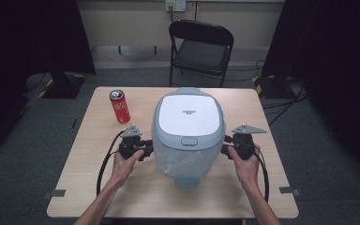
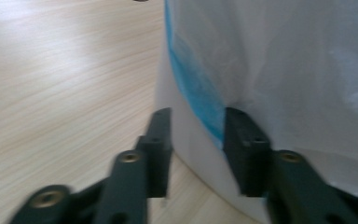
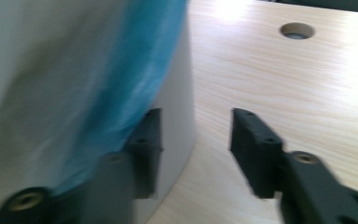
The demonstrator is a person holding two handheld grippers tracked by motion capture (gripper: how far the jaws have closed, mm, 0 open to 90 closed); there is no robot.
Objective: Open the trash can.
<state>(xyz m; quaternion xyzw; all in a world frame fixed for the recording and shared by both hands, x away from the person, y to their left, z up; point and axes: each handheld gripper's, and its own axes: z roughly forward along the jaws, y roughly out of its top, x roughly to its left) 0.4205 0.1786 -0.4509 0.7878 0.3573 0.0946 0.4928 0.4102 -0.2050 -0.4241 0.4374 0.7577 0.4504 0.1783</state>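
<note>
1. The pedal bin (image 1: 188,133) stands mid-table, lid shut, with the left gripper (image 1: 143,151) at its left flank and the right gripper (image 1: 227,149) at its right. A white bag with a blue edge (image 2: 193,79) hangs over its body.
2. In the left gripper view the jaws stand apart, straddling the blue bag edge and the bin wall, not clearly pinching. If they close there, they may catch only the film and tear or slip off it.
3. In the right gripper view the jaws also stand apart, one against the bin's side (image 3: 179,93), the other over bare table (image 3: 279,88). Closing there would likely grab nothing.
4. An uneven pull could tip the bin or slide it left and far towards the red can (image 1: 120,106).
</note>
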